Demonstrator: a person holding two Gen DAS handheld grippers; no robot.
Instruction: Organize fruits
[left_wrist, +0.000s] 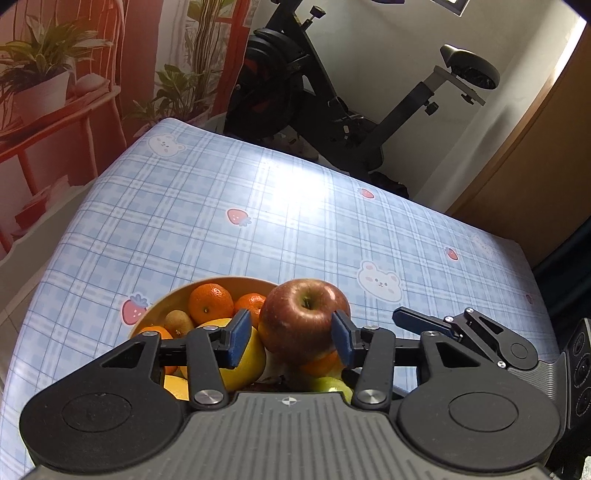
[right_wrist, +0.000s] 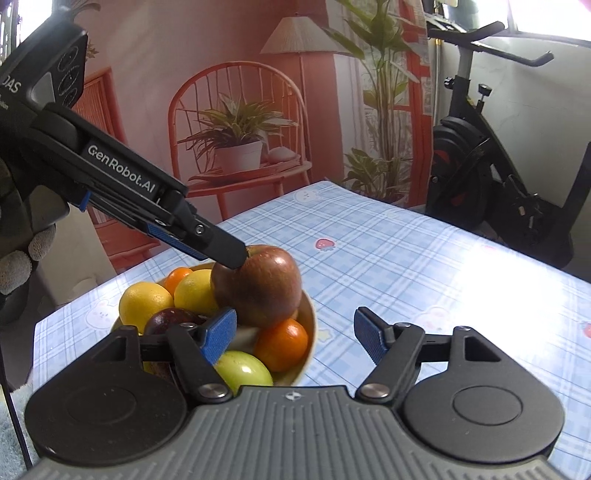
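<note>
A red apple (left_wrist: 304, 317) lies on top of the fruit piled in a tan bowl (left_wrist: 159, 306). My left gripper (left_wrist: 291, 336) straddles it, open: the left pad stands a little off the skin and the right pad is at the apple's edge. In the right wrist view the left gripper (right_wrist: 225, 251) reaches down onto the apple (right_wrist: 258, 284) from the upper left. Below the apple are oranges (left_wrist: 210, 302), a kiwi (left_wrist: 177, 323), lemons (right_wrist: 144, 299), a green fruit (right_wrist: 242, 369) and a dark fruit (right_wrist: 170, 317). My right gripper (right_wrist: 295, 332) is open beside the bowl (right_wrist: 310, 332), holding nothing.
The table wears a blue checked cloth (left_wrist: 258, 203) printed with bears and strawberries. An exercise bike (left_wrist: 332, 92) stands beyond its far edge. A backdrop with a printed chair and plants (right_wrist: 236, 147) hangs at the left. A gloved hand (right_wrist: 14, 266) holds the left gripper.
</note>
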